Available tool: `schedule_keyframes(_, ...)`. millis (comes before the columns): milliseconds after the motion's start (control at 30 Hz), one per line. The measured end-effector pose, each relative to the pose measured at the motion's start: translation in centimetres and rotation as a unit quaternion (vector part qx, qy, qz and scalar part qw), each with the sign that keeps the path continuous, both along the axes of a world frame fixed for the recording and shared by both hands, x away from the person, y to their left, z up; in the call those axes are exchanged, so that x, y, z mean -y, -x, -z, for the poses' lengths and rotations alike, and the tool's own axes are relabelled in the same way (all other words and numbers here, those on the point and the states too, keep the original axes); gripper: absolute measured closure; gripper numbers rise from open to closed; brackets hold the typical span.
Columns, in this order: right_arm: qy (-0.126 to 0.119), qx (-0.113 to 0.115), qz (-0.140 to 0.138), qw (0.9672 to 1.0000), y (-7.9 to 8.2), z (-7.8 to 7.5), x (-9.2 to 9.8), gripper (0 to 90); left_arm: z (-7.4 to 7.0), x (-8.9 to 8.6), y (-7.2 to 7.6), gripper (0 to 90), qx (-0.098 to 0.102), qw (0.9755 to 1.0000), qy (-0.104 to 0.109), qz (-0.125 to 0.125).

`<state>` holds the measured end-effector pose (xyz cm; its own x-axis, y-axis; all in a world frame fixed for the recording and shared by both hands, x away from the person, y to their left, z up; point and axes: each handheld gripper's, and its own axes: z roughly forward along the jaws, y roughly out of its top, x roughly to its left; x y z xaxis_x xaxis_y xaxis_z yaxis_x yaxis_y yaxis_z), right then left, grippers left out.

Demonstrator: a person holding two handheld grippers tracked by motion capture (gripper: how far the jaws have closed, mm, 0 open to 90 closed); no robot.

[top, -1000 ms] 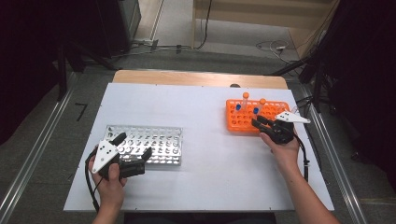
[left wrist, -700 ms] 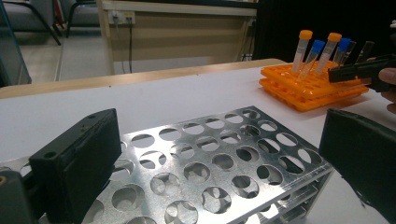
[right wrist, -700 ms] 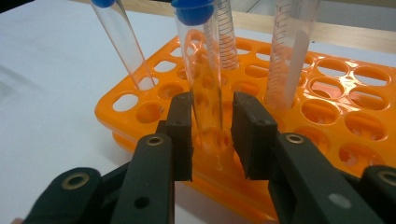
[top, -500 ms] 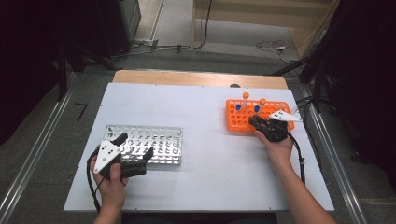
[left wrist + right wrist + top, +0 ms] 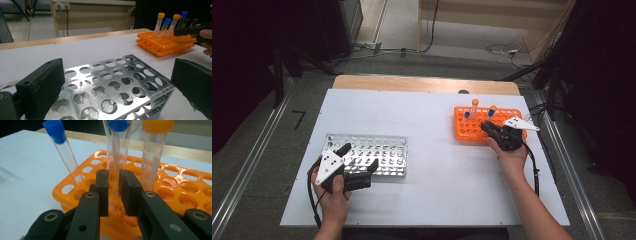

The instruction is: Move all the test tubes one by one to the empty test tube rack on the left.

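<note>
An orange tube rack (image 5: 466, 132) stands at the table's right and holds three capped tubes. In the right gripper view my right gripper (image 5: 114, 192) is shut on the middle blue-capped tube (image 5: 116, 150), low on its clear body. Another blue-capped tube (image 5: 65, 155) leans to its left, and an orange-capped tube (image 5: 153, 155) stands to its right. From above, the right gripper (image 5: 487, 127) sits at the rack's near edge. My left gripper (image 5: 359, 156) is open, its jaws straddling the near corner of an empty metal rack (image 5: 377, 149), also shown as the metal rack (image 5: 112, 82).
The white table top (image 5: 432, 190) spreads between the two racks and along the front. A wooden strip (image 5: 422, 83) runs along the table's far edge. Cables lie on the floor beyond it.
My right gripper has slid left along the orange rack's near edge to the tubes. The left gripper has stayed by the metal rack.
</note>
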<state>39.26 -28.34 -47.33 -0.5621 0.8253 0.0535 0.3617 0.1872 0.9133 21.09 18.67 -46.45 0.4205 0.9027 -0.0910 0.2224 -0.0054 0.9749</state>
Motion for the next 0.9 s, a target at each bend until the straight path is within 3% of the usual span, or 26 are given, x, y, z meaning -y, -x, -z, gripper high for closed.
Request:
schedule_keyframes(233,-0.016,0.003,-0.004,0.9999,1.0,-1.7,0.3,75.1,-1.3,0.7,-0.1,0.0,-0.004,0.9998,0.002,0.018)
schedule_keyframes(500,-0.016,0.004,-0.038,0.9992,2.8,-3.3,0.1,75.2,-2.9,2.4,-0.7,1.0,0.003,0.9986,-0.009,0.053)
schedule_keyframes(600,-0.015,0.000,-0.048,0.9987,3.2,-3.5,-0.2,75.2,-3.3,3.3,-1.3,1.1,0.001,0.9987,-0.016,0.048)
schedule_keyframes(800,-0.014,-0.003,-0.084,0.9964,5.2,-4.0,-1.5,75.2,-4.0,5.4,-2.7,1.0,-0.007,0.9959,-0.013,0.089)
schedule_keyframes(900,-0.009,0.000,-0.098,0.9951,6.0,-4.3,-2.1,75.2,-4.2,6.2,-3.1,1.0,-0.006,0.9950,-0.016,0.098)
